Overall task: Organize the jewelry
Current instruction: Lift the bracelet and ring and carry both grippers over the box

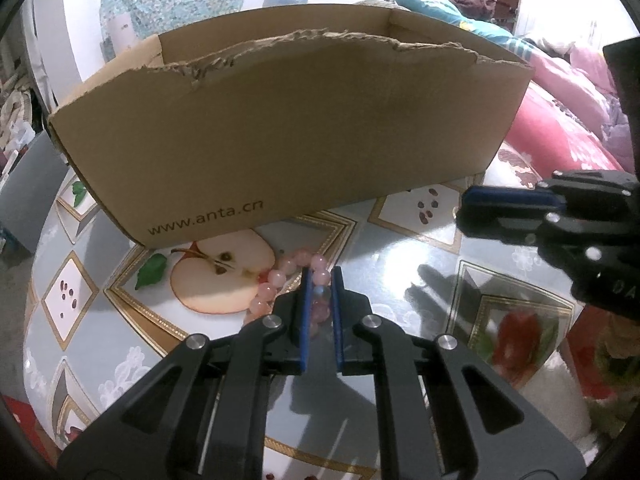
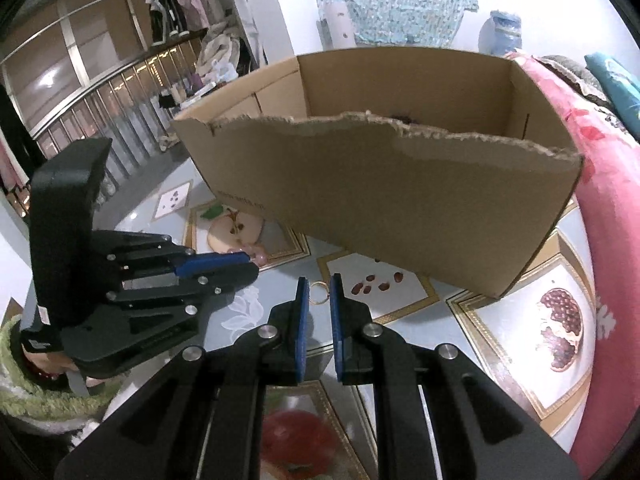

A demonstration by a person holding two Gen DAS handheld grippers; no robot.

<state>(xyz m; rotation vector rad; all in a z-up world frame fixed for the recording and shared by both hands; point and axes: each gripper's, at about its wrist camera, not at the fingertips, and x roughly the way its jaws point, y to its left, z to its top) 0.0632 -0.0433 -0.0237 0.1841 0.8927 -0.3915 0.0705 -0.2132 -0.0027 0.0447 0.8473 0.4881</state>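
Pink bead bracelet [image 1: 280, 280], brown cardboard box [image 1: 300, 128], fruit-patterned grey-and-gold tablecloth [image 1: 400, 240].

A cardboard box [image 1: 280, 128] stands at the back of the counter [image 1: 400, 248]. Before it lies a bead bracelet [image 1: 280, 280], one side between the left tool's [image 1: 320, 292] fingers. To the right, a small ring [image 2: 319, 292] lies on the counter at the right tool's [image 2: 319, 300] fingertips.
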